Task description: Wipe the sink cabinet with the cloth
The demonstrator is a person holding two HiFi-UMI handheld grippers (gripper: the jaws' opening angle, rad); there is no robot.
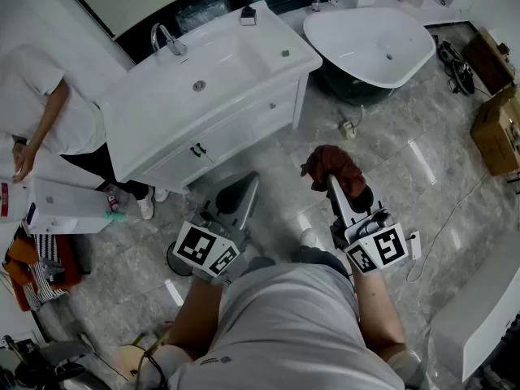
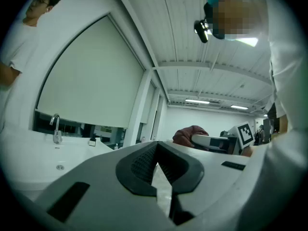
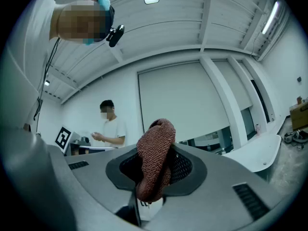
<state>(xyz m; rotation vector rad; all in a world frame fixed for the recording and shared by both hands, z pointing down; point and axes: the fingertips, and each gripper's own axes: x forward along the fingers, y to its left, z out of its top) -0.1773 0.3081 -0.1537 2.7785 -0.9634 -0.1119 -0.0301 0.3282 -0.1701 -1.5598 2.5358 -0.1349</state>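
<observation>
Gripping a reddish-brown cloth (image 1: 327, 163) in its closed jaws, the right gripper (image 1: 335, 185) hovers near the white sink cabinet (image 1: 244, 128), not touching; the left gripper (image 1: 246, 188) has jaws together, empty.

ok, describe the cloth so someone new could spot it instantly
Start at the white sink cabinet, then cross the grey floor to the right gripper. The cloth is bunched in that gripper. It's the only reddish-brown, nubbly thing among white fixtures.
</observation>
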